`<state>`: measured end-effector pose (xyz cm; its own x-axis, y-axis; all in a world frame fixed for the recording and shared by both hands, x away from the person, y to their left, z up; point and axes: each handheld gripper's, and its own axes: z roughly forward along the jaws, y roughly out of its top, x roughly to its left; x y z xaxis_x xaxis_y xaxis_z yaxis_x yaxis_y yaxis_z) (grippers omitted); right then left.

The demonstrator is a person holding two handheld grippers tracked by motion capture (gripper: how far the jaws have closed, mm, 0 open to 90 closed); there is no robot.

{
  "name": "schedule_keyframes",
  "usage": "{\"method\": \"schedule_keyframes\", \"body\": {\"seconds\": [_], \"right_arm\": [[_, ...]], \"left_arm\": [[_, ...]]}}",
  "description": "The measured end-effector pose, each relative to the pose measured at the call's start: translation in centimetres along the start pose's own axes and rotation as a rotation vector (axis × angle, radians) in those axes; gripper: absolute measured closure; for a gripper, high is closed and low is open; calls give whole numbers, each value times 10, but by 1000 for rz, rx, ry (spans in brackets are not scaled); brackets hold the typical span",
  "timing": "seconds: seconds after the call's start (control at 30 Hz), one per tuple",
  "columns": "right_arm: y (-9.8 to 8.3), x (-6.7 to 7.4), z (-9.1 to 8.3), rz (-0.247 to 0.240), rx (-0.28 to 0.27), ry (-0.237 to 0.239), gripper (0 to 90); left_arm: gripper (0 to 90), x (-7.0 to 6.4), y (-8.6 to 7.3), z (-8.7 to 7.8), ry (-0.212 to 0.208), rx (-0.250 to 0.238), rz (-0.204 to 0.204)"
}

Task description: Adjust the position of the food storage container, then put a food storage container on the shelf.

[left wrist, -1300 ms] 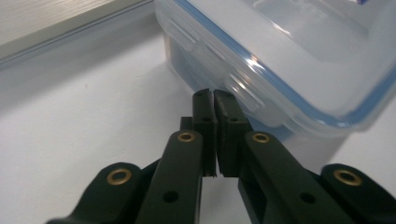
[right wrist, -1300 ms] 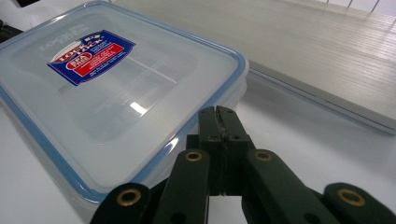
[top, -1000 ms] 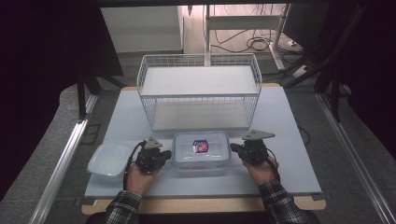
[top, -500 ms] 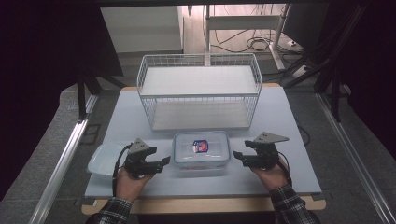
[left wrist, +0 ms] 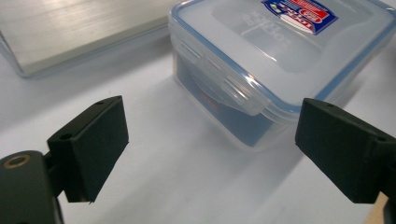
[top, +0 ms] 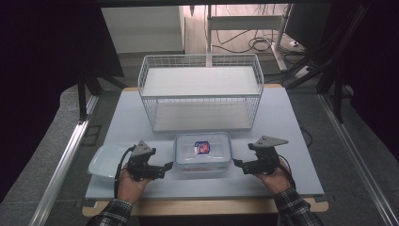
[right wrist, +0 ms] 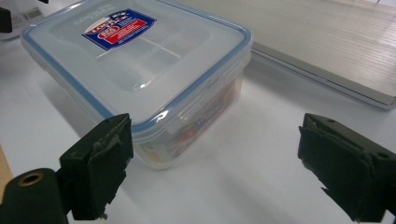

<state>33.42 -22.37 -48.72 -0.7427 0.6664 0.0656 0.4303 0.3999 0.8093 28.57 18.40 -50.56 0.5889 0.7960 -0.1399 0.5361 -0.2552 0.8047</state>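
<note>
One lidded clear food container [top: 203,151] with one blue-and-red label [top: 202,147] is counted on one bench [top: 291,117]. One shallow clear tray [top: 104,161] is counted at its left. One white wire basket [top: 201,92] is counted behind. Two grippers are counted, left gripper [top: 164,167] and right gripper [top: 239,165], with two black jaws on each. Two hands are counted.

- Bare tabletop [top: 282,117] lay free at both short ends of the lidded container [top: 203,149], where your claws could pass.
- The wire basket [top: 201,92] blocked the way just behind it.
- A shallow tray [top: 104,161] crowded your left.
</note>
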Motion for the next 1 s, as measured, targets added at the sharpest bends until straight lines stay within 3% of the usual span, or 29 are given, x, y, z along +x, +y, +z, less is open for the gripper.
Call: {"method": "schedule_keyframes", "body": {"seconds": [0.2, 0.3, 0.37, 0.47, 0.63, 0.8, 1.0], "right_arm": [[4, 1, 2, 18, -9, 3, 29], [7, 0, 3, 30, -4, 2, 20], [11, -2, 3, 70, -2, 22, 23], [13, -2, 3, 77, -5, 34, 32], [18, 0, 7, 85, 26, 40, 65], [21, 1, 10, 88, 66, 60, 109], [30, -1, 13, 88, 66, 104, 146]], "left_arm": [[70, -3, 2, 7, 20, -12, 41], [62, -3, 5, 8, 11, 1, 25], [59, -2, 7, 7, -4, -2, 6], [52, -2, 12, 4, -32, -13, -5], [102, -3, 15, 6, -14, 35, -5], [131, -2, 20, 6, -55, 35, -38], [137, 5, 31, 14, -96, 41, -56]]}}
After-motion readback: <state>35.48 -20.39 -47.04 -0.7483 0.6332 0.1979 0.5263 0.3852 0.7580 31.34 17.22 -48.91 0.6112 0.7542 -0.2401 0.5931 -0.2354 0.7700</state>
